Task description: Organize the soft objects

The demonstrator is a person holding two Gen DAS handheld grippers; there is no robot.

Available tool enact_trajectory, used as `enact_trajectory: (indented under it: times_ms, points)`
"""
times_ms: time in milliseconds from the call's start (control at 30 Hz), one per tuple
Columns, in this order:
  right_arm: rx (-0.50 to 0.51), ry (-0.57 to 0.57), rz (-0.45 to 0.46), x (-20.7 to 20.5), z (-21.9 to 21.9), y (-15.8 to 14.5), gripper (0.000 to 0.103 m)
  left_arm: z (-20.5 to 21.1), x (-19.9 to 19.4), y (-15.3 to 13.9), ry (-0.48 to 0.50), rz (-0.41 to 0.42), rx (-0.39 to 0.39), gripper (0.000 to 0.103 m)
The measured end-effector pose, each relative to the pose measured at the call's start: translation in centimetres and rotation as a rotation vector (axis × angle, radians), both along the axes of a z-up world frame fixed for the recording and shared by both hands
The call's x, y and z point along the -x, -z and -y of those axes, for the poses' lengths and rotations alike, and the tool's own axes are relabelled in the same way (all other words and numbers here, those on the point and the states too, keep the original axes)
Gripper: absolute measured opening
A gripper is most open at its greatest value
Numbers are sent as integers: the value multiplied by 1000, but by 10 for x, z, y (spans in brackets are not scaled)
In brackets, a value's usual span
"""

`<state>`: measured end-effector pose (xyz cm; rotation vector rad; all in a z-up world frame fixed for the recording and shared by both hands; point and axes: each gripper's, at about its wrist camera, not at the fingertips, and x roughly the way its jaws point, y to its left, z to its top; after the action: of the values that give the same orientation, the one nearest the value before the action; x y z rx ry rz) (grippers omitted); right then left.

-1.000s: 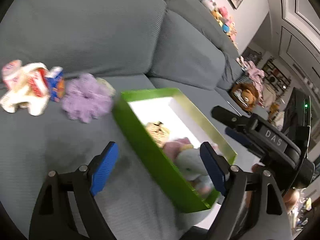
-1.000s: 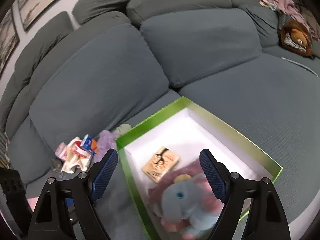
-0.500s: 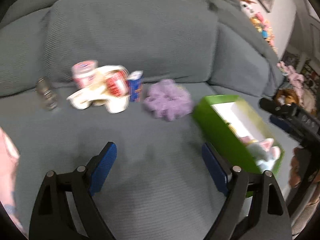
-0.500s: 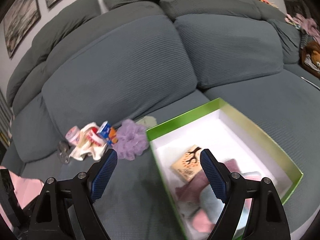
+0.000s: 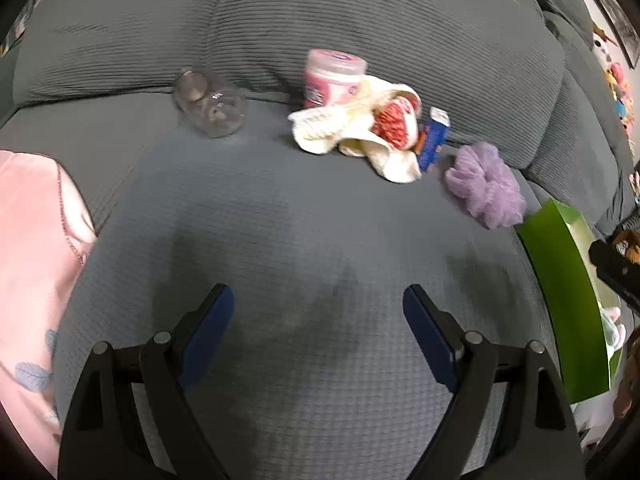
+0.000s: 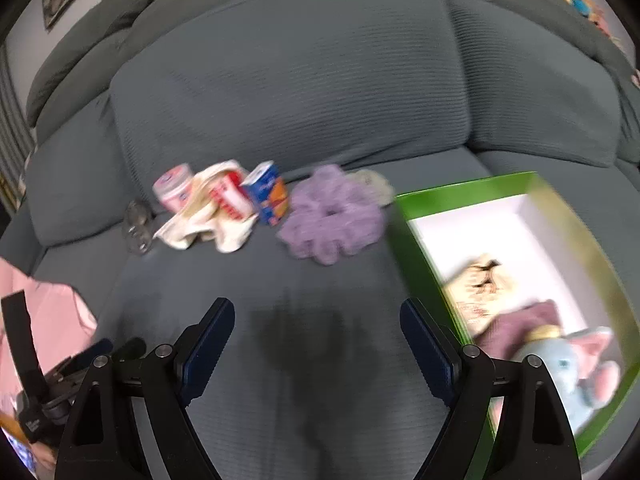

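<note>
That purple scrunchie (image 6: 332, 216) looks light and squishy to us, so we'd pinch it across one side of the ruffled ring; it should just fold up. It sits on the sofa seat (image 5: 300, 240), touching nothing much, just beside the green box (image 6: 424, 200) and the cream cloth (image 6: 208, 220). Both our tongs, the left gripper (image 5: 318, 322) and the right gripper (image 6: 316, 324), are spread wide and empty, and the scrunchie lies ahead of them, well apart.

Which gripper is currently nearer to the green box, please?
Right. The right gripper has the green box beside its fingertip; the left gripper sits farther away across the sofa.
</note>
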<state>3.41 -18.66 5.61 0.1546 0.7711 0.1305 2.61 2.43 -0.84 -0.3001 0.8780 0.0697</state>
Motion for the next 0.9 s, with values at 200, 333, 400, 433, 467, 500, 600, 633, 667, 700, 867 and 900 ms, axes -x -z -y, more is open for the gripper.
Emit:
enact_trajectory:
  times_ms: [200,333,400,433,467,500,600,633,667,700,867,900]
  points:
    - [-62,-91,-56,-38,-41,6,86,-24,0,0,-77,-16,-4,86]
    - [-100,-77,-89,-82,-62,5,70,-39,1,-2,-122,-16,28,86]
    - [-47,-103,-122,-108,-79,4,49,-44,1,-2,-136,-17,26,86]
    - [-40,-93,-144,-120,-84,6,48,-46,0,-2,-141,-23,29,86]
    - [-59,-80,-162,-133,-88,8,48,-47,0,-2,-143,-28,33,86]
    - [-82,-73,-173,-143,-91,9,48,-49,-1,-2,-147,-30,39,86]
    - [-157,-55,-217,-172,-99,17,48,-53,1,-3,-185,-35,39,86]
    - [-174,-51,-225,-179,-102,19,48,-54,1,-4,-185,-33,36,86]
    - [-181,-48,-233,-187,-106,21,48,-55,1,-5,-180,-28,37,86]
    - [-175,-32,-241,-194,-110,24,49,-56,2,-6,-178,-24,46,86]
    - [-164,34,-262,-220,-124,37,67,-60,3,-7,-171,-25,85,86]
    - [-152,39,-265,-223,-128,40,67,-59,3,-7,-165,-26,82,86]
